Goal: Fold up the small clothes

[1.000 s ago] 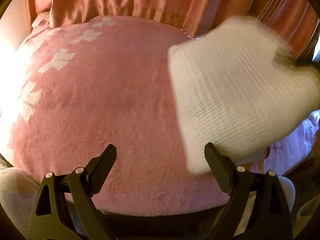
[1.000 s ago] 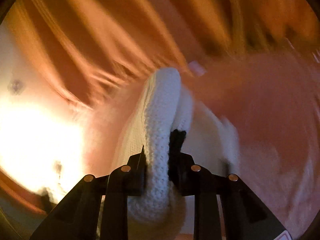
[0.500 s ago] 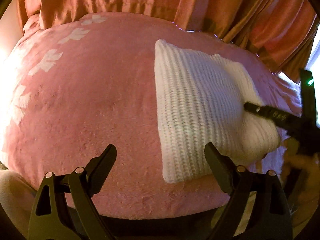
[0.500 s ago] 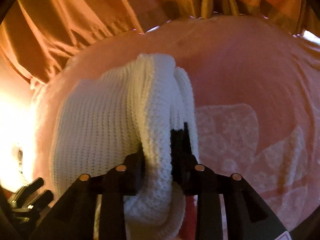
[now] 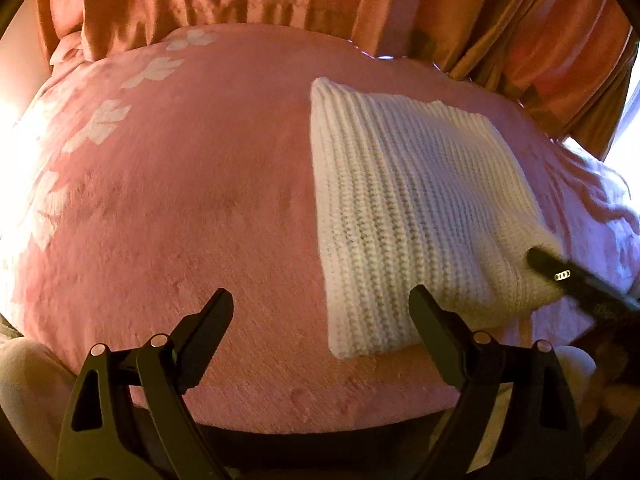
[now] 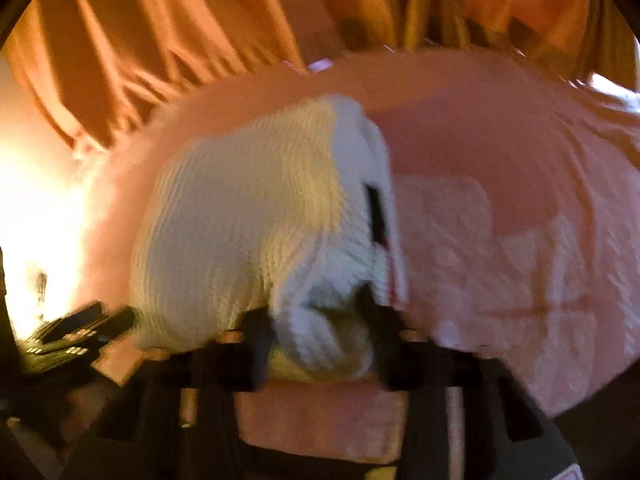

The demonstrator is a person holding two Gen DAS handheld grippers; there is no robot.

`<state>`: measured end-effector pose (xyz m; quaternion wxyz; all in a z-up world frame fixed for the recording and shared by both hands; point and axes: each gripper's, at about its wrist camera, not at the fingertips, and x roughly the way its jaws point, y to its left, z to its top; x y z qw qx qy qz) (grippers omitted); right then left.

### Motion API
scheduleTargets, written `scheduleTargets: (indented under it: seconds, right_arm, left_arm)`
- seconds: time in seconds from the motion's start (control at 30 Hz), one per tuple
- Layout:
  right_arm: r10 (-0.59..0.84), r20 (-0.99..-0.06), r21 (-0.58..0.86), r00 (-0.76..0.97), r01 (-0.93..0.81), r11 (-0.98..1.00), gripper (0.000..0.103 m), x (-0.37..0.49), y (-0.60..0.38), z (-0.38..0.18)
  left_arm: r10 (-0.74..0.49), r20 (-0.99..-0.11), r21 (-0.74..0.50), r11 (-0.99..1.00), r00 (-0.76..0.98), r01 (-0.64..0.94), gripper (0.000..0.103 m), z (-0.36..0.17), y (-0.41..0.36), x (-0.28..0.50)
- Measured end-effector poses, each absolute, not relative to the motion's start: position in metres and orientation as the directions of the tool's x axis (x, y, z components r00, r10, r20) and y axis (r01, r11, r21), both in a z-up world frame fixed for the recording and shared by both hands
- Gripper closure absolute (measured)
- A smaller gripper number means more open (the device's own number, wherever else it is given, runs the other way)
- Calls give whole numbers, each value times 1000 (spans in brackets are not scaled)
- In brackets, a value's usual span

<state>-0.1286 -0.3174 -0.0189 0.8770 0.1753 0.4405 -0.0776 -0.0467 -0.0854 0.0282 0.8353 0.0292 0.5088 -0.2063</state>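
A folded white knit garment (image 5: pixel 416 208) lies on the pink fleece blanket (image 5: pixel 180 208), right of centre in the left wrist view. My left gripper (image 5: pixel 322 312) is open and empty, hovering over the blanket at the garment's near left corner. My right gripper (image 6: pixel 316 320) shows in its own blurred view with the garment's (image 6: pixel 248 232) near edge bunched between its jaws, which stand somewhat apart; whether they still pinch the cloth I cannot tell. A right gripper finger (image 5: pixel 576 276) touches the garment's right corner in the left wrist view.
Orange curtains (image 5: pixel 320 4) hang behind the blanket. The blanket carries white flower prints (image 5: pixel 104 120) at the far left and pale patches (image 6: pixel 500 248) to the right. Bright light glares at the left edge (image 6: pixel 36 232).
The right gripper swung the garment down onto the blanket and laid it flat. Its jaws now look wider than before. The left gripper stayed open in place.
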Motion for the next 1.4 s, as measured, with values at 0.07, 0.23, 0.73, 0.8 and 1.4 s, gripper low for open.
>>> scheduleTargets:
  seconds: [0.07,0.23,0.73,0.8,1.4]
  right_arm:
    - [75,-777,323,625,294,899,86,-138,-328,-18]
    - [40,-751,311,659,300,902,90,-159,-331,2]
    - [39,-762,309,646,310,899,67,-141,-335,11]
    - [29,-758,289,651,296,911,62,-127,-344,16]
    - [150,-651,348,744,116,930,86,-26,-346,59]
  left_arm:
    - [-318,-867,-163,909,384,384,16,29,-88,-49]
    - [-302,-876,-131,899,376,417,15,32,-98,-53]
    - [-254,-903,-89,900,347,427,15,21,-119,-58]
    - [-258,-905,-99,901,338,423,15,20,-121,-58]
    - [-307,-893,-138,882,329,450,15,23,-124,-38]
